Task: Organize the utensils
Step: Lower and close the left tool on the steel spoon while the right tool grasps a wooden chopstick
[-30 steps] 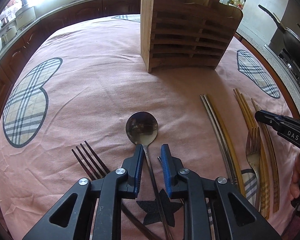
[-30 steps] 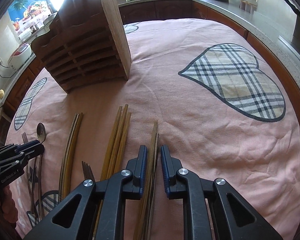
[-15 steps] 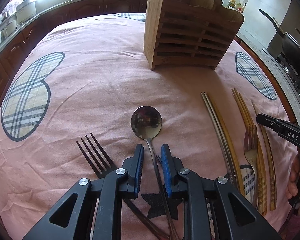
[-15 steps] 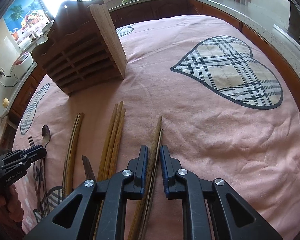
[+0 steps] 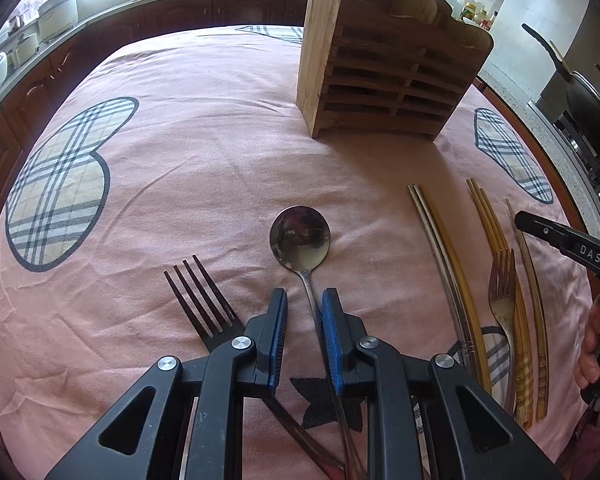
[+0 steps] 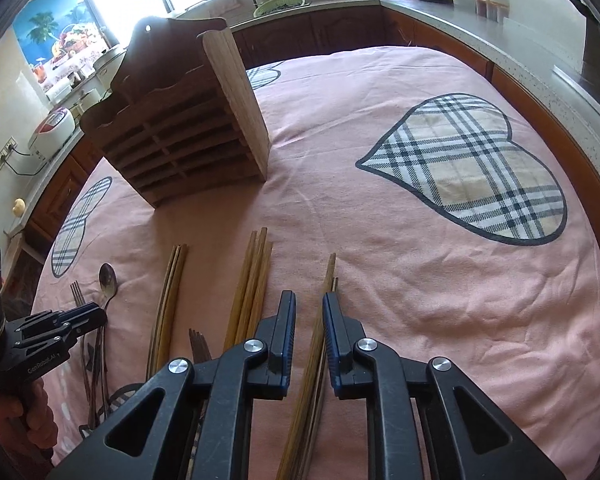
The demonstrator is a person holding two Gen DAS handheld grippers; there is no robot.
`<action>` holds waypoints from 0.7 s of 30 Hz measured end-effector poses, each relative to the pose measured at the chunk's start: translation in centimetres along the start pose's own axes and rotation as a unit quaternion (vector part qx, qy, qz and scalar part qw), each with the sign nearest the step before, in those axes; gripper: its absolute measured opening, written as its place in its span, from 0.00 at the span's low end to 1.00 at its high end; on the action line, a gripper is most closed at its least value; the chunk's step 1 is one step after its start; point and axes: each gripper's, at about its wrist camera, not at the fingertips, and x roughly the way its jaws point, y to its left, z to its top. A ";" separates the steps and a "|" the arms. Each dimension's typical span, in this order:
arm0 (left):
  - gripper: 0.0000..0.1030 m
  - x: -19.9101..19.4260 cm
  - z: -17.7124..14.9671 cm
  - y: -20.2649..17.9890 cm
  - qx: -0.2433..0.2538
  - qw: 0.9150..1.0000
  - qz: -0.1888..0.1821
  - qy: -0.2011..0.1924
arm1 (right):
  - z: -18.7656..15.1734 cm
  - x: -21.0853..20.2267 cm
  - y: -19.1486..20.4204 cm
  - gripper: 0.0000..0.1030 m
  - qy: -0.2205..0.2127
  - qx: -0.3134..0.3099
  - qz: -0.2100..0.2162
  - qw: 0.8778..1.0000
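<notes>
A steel spoon (image 5: 300, 236) lies on the pink cloth, its handle running between the jaws of my left gripper (image 5: 304, 300), which stands open around it. A dark fork (image 5: 200, 300) lies just left. A wooden slatted utensil rack (image 5: 384, 72) stands at the back. My right gripper (image 6: 309, 308) is open, straddling a pair of brown chopsticks (image 6: 327, 280). More chopsticks (image 6: 254, 280) and a thin bundle (image 6: 172, 288) lie to its left. The rack (image 6: 180, 120) stands far left in the right wrist view.
A silver fork (image 5: 502, 292) lies among chopsticks (image 5: 444, 248) at the right. The table carries a pink cloth with plaid hearts (image 6: 472, 164). Kitchen counters (image 6: 440, 12) ring the table; a black pan (image 5: 588, 100) sits on a stove at the right.
Both grippers have opened a little wider. The left gripper has drawn back slightly from the rack along the spoon handle. The right gripper stays over the brown chopsticks.
</notes>
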 end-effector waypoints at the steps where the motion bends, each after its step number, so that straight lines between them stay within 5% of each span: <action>1: 0.17 0.0 0.0 0.0 -0.001 1.000 -0.001 0.001 | 0.2 0.5 0.0 0.15 0.004 -0.002 -0.006 1.000; 8: 0.17 0.6 1.1 -0.5 0.005 1.000 0.009 0.001 | 2.0 2.9 -0.1 0.13 0.023 -0.014 -0.022 0.999; 12: 0.05 1.0 1.4 -1.0 0.016 1.000 0.019 -0.002 | 2.4 2.9 0.2 0.07 0.022 -0.019 -0.005 1.000; 21: 0.03 -2.6 1.2 -0.3 -0.001 0.999 -0.025 -0.036 | 2.3 -2.8 0.8 0.04 -0.046 -0.002 0.050 0.998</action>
